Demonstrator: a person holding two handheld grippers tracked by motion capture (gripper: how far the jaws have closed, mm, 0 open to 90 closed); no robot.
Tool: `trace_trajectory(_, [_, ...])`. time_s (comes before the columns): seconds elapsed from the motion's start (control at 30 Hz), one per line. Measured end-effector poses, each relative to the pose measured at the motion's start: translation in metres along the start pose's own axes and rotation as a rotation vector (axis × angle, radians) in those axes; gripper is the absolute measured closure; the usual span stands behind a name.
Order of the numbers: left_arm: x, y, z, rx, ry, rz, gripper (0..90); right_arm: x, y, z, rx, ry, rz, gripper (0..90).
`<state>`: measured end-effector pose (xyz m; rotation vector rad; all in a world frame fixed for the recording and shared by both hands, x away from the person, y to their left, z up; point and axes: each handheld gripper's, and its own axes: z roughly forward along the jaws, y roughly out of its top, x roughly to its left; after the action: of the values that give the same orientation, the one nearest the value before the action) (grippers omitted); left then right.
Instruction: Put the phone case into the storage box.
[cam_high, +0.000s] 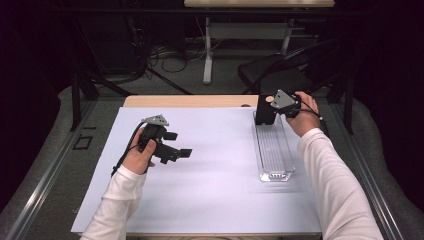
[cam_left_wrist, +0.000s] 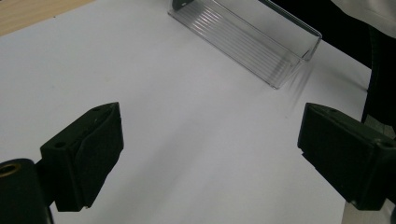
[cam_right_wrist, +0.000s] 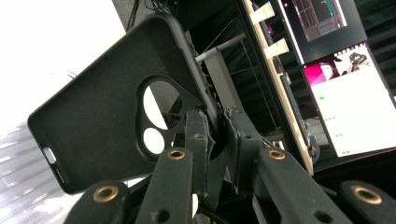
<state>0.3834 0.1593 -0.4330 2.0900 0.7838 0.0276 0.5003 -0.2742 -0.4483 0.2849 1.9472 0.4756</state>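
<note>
My right gripper (cam_right_wrist: 215, 140) has its jaws pinching a black phone case (cam_right_wrist: 107, 116) by its edge above the clear tray's (cam_high: 274, 150) far end — probably to drop it in; left gripper (cam_high: 175, 145) idles agape over the tabletop (cam_high: 215, 150).

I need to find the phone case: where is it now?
The black phone case is clamped in the right gripper, held above the far end of the clear tray, at the right of the high view.
</note>
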Motion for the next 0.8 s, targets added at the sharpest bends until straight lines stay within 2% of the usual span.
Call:
trace_trajectory(0.37, [0.0005, 0.0003, 0.0008, 0.001, -0.003, -0.003, 7.3, 0.0007, -0.0021, 0.0038, 0.014, -0.003, 0.030, 73.8])
trace_trajectory(0.5, [0.0014, 0.0008, 0.0011, 0.001, -0.004, -0.003, 7.3, -0.0005, -0.0016, 0.0043, 0.009, -0.010, 0.030, 66.3])
trace_trajectory(0.6, [0.0019, 0.0015, 0.0015, 0.000, -0.005, -0.002, 7.3, 0.0007, -0.0009, 0.0032, 0.018, -0.016, 0.063, 60.6])
trace_trajectory(0.8, [0.0029, 0.0019, 0.0003, -0.004, -0.005, -0.002, 7.3, -0.0001, 0.0010, 0.0001, 0.020, -0.036, 0.078, 49.8])
